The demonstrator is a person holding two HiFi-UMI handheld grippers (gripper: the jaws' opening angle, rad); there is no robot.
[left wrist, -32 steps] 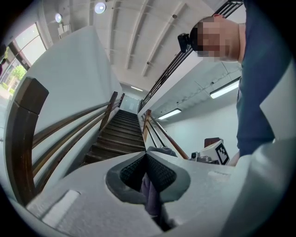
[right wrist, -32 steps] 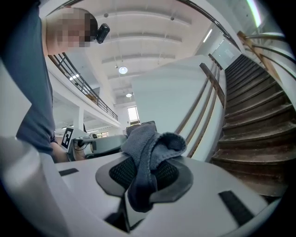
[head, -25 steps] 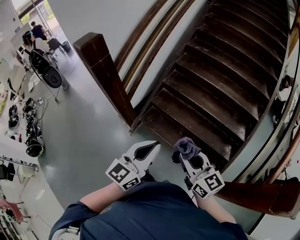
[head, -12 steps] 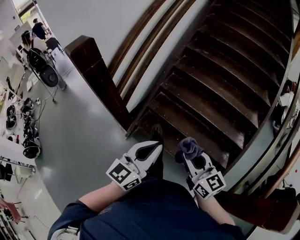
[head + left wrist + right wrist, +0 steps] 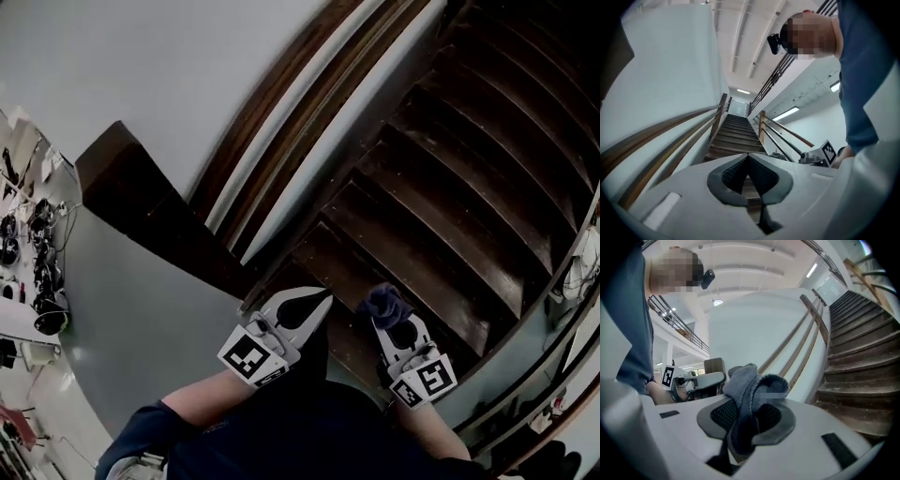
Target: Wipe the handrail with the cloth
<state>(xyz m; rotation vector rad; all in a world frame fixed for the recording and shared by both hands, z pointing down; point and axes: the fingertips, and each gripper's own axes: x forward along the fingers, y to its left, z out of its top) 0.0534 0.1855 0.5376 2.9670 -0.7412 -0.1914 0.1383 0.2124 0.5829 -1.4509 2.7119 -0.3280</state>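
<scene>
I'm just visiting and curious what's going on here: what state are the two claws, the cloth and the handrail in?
Left claw: shut, nothing in it.
Right claw: shut on the cloth.
Cloth: bunched up, held in the air, not on any rail.
Handrail: fixed along the white wall, nothing touching it.

Nothing you can actually read here, no words or numbers, just coded square markers (image 5: 247, 357) on the left gripper (image 5: 319, 302) and right gripper (image 5: 382, 317).
</scene>
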